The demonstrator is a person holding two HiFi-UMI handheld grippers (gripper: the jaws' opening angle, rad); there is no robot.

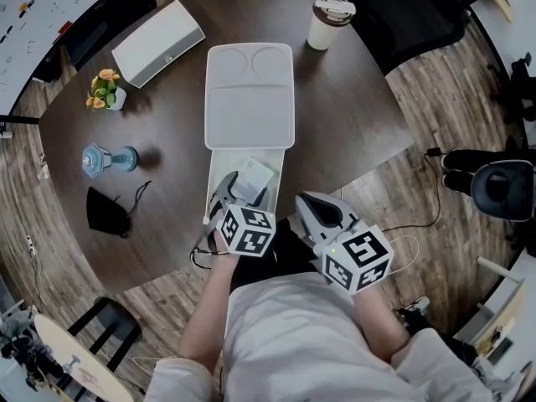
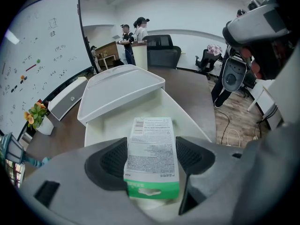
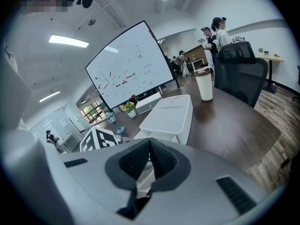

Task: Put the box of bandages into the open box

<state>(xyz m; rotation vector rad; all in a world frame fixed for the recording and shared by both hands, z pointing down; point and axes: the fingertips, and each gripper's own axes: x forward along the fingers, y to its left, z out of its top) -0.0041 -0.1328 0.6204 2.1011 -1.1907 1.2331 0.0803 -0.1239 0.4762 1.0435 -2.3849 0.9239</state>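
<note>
Evidently the placing step is in hand. The left gripper (image 1: 241, 193) has its jaws clenched on the box of bandages (image 2: 151, 153), one dark pad against each long side. The carton's long axis runs straight ahead along the jaws, its green end nearest the gripper's camera and its printed face turned up, and it reaches on past the pads. Directly ahead of and beneath the jaws lies the open box (image 1: 212, 170), a white tray whose hinged lid (image 1: 249, 99) is thrown back flat on the desk (image 1: 352, 115) beyond it. The carton's far end already hangs over the tray's hollow, between the two side walls. Whether it touches the tray floor cannot be told from any view.

The right gripper (image 3: 149, 156) has its jaws pressed together with nothing between them. It sits off to the right of the left jaws, just outside the tray's right wall (near, but plainly not part of the carry).

So the move to come likely turns on one thing: the tray is below and slightly forward of the left jaws, with the carton already lined up lengthwise with it. Lowering and letting go should be enough, the left being the nearer gripper and the only loaded one. One risk is the carton's far end catching on the raised lid hinge.
</note>
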